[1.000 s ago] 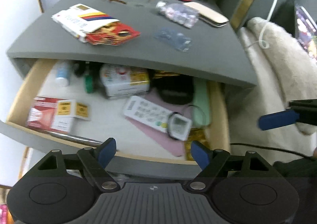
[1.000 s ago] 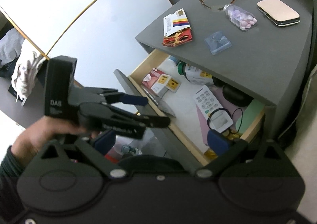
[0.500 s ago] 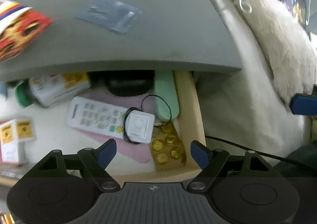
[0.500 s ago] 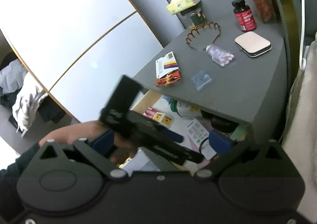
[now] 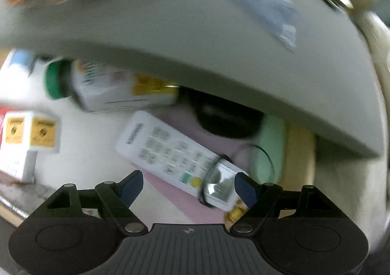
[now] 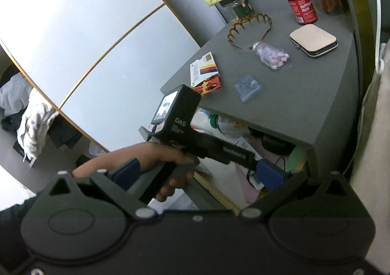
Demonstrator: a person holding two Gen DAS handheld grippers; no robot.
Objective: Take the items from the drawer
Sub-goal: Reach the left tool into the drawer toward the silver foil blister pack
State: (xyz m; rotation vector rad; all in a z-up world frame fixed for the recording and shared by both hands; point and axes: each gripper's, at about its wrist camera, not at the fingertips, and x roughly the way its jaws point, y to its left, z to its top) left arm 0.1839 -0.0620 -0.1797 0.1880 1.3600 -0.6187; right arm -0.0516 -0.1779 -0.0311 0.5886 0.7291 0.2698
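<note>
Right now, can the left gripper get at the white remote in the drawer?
Probably yes. The left gripper is open just above the white remote, and the drawer is pulled out. Only the small device with a cord lying on the remote's near end may interfere.

A: Setting? Home bedroom, it seems.
B: Agreed. Grey nightstand [image 6: 304,94] ahead of the right claw [image 6: 197,172] carries a supplement bottle [image 6: 302,4], hair claw clip [image 6: 248,26] and compact case [image 6: 313,40]; clothes heap [image 6: 31,119] far left.
</note>
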